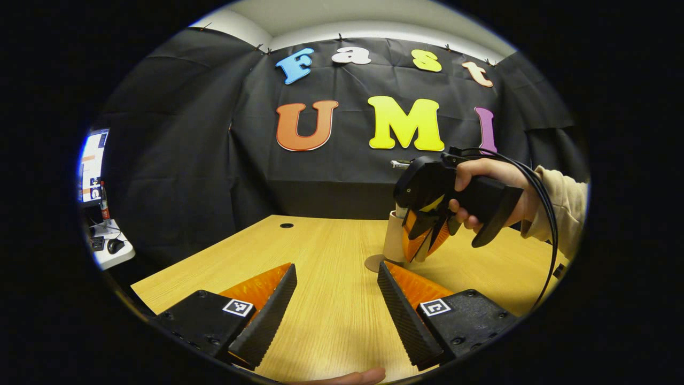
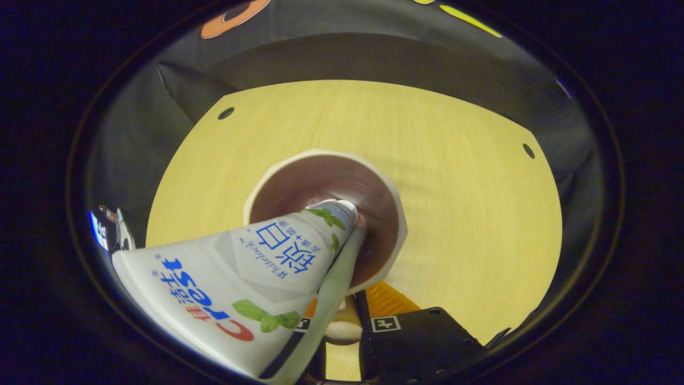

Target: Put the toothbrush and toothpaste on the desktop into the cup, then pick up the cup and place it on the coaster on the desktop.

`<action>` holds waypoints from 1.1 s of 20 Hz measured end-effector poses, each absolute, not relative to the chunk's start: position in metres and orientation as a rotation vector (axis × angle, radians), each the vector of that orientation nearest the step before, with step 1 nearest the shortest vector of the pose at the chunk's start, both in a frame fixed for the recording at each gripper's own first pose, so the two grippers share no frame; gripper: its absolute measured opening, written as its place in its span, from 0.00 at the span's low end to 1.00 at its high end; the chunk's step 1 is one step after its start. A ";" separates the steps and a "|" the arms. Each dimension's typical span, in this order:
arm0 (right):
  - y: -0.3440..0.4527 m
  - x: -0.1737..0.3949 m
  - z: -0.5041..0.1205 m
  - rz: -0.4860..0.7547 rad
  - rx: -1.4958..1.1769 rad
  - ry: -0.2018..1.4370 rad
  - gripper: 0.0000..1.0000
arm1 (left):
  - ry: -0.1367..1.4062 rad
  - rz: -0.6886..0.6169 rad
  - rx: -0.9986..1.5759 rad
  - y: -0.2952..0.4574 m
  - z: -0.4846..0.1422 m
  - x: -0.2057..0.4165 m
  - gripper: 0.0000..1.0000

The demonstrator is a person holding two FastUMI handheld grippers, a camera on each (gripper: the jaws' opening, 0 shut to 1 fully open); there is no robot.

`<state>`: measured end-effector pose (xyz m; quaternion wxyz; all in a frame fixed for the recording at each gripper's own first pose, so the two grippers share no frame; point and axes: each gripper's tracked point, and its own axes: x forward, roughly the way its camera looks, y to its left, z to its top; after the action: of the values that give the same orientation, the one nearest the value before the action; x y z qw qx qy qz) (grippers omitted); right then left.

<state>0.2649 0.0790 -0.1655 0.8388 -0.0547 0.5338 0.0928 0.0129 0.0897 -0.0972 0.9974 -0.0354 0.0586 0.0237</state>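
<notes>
In the left gripper view a beige cup (image 1: 394, 235) stands at the middle right of the wooden table (image 1: 320, 299), its base on a round brown coaster (image 1: 374, 263) that peeks out to the left. A hand holds my right gripper (image 1: 422, 251) pointing down, its fingers closed on the cup's near wall. The toothbrush head (image 1: 401, 164) sticks out above. The right gripper view looks down into the cup (image 2: 278, 182), which holds the white toothpaste tube (image 2: 235, 278) and the pale green toothbrush handle (image 2: 334, 289). My right gripper (image 2: 358, 297) pinches the rim. My left gripper (image 1: 336, 272) hovers open over the table.
A white side desk (image 1: 109, 251) with a mouse and a lit screen sits far left beyond the table edge. The tabletop has small round holes (image 1: 286, 225) (image 2: 528, 150). A black cable (image 1: 545, 214) loops from the right gripper. A fingertip (image 1: 358, 376) shows at the bottom edge.
</notes>
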 end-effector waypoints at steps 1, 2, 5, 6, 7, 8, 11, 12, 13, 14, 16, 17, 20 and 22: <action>0.079 0.264 -0.165 0.191 -0.117 1.137 0.23 | 0.121 0.053 -0.075 0.094 -0.101 0.011 0.97; 0.079 0.263 -0.166 0.188 -0.119 1.147 0.23 | 0.125 0.060 -0.079 0.098 -0.103 0.010 0.97; 0.075 0.260 -0.164 0.167 -0.168 1.174 0.24 | 0.139 0.072 -0.094 0.105 -0.108 0.010 0.97; 0.073 0.261 -0.161 0.166 -0.188 1.175 0.24 | 0.150 0.077 -0.099 0.106 -0.110 0.012 0.97; 0.076 0.264 -0.159 0.172 -0.190 1.163 0.24 | 0.160 0.078 -0.105 0.107 -0.112 0.014 0.97; 0.076 0.265 -0.159 0.180 -0.184 1.161 0.24 | 0.164 0.072 -0.113 0.104 -0.112 0.014 0.97; 0.075 0.263 -0.164 0.188 -0.171 1.161 0.25 | 0.172 0.060 -0.122 0.104 -0.116 0.012 0.97; 0.075 0.262 -0.163 0.187 -0.166 1.161 0.25 | 0.169 0.061 -0.121 0.105 -0.115 0.011 0.97; 0.076 0.262 -0.164 0.184 -0.157 1.164 0.26 | 0.167 0.064 -0.119 0.104 -0.115 0.011 0.97; 0.077 0.263 -0.162 0.180 -0.146 1.164 0.26 | 0.163 0.064 -0.118 0.104 -0.114 0.011 0.97; 0.079 0.259 -0.161 0.203 -0.102 1.167 0.27 | 0.164 0.060 -0.116 0.103 -0.114 0.010 0.97; 0.085 0.257 -0.158 0.233 -0.048 1.166 0.42 | 0.167 0.061 -0.111 0.104 -0.115 0.010 0.97; 0.094 0.251 -0.147 0.276 0.072 1.168 0.87 | 0.169 0.057 -0.098 0.102 -0.112 0.009 0.97; 0.086 0.251 -0.141 0.281 0.075 1.140 0.93 | 0.168 0.054 -0.087 0.102 -0.111 0.008 0.97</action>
<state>0.2505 0.0862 -0.1405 0.8318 0.0355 0.5379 0.1326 0.0080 0.1016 -0.1112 0.9952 -0.0435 0.0838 0.0270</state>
